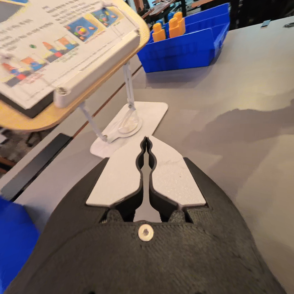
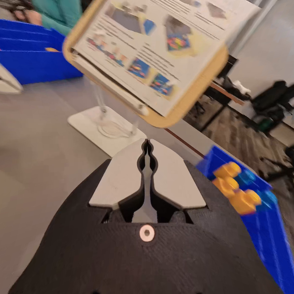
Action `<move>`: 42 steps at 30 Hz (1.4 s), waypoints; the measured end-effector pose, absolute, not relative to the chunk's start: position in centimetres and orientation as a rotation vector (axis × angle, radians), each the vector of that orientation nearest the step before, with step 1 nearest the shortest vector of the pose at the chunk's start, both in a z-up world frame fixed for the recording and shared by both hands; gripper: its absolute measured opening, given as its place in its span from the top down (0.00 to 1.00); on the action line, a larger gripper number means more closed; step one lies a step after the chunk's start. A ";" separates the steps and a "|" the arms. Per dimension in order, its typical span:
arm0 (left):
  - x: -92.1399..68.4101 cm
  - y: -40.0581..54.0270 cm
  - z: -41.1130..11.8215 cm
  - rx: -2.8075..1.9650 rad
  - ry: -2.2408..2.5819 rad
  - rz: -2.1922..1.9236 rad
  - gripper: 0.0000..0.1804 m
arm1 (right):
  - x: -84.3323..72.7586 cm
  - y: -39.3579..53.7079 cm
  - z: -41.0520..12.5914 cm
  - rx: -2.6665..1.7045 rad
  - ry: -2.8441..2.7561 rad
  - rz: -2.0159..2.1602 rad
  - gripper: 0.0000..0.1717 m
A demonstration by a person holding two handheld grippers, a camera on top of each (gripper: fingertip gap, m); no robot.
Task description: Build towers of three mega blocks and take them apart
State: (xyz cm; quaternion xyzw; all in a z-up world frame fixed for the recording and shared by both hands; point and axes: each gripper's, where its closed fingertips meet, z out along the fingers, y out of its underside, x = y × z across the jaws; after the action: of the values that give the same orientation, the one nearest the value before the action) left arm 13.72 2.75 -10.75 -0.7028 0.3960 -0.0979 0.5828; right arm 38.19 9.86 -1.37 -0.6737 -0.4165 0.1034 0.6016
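Grey table (image 1: 222,98) lies bare beyond both empty, pressed-together grippers, left gripper (image 1: 146,138) and right gripper (image 2: 147,140).

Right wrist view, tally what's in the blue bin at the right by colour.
Orange plastic mega blocks: 3
Blue plastic mega blocks: 2 visible, blurred
Total in the blue plastic bin: 5 visible

It looked like a lab or office workspace: a plain grey table (image 1: 206,98), blue plastic parts bins (image 1: 183,52), a printed instruction sheet on a wooden-edged stand (image 2: 143,52), and black office chairs (image 2: 273,101) further back.
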 end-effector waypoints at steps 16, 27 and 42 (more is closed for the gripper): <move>-12.3 12.3 -9.1 -1.979 0.792 0.134 0.79 | 21.4 6.6 -12.3 -1.443 -1.379 0.573 1.00; -15.6 17.5 -19.7 -2.344 0.996 0.149 0.67 | 21.3 6.7 -14.7 -1.493 -1.411 0.649 1.00; -17.0 18.0 -18.3 -2.381 0.893 0.204 0.80 | 21.3 6.5 -15.2 -1.488 -1.444 0.635 1.00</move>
State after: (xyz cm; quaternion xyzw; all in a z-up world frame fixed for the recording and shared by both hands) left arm -16.98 18.04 -18.28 -0.8929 0.3349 0.0766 0.2909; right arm 21.32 6.55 -15.19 -0.6064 -0.5887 0.2590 0.4676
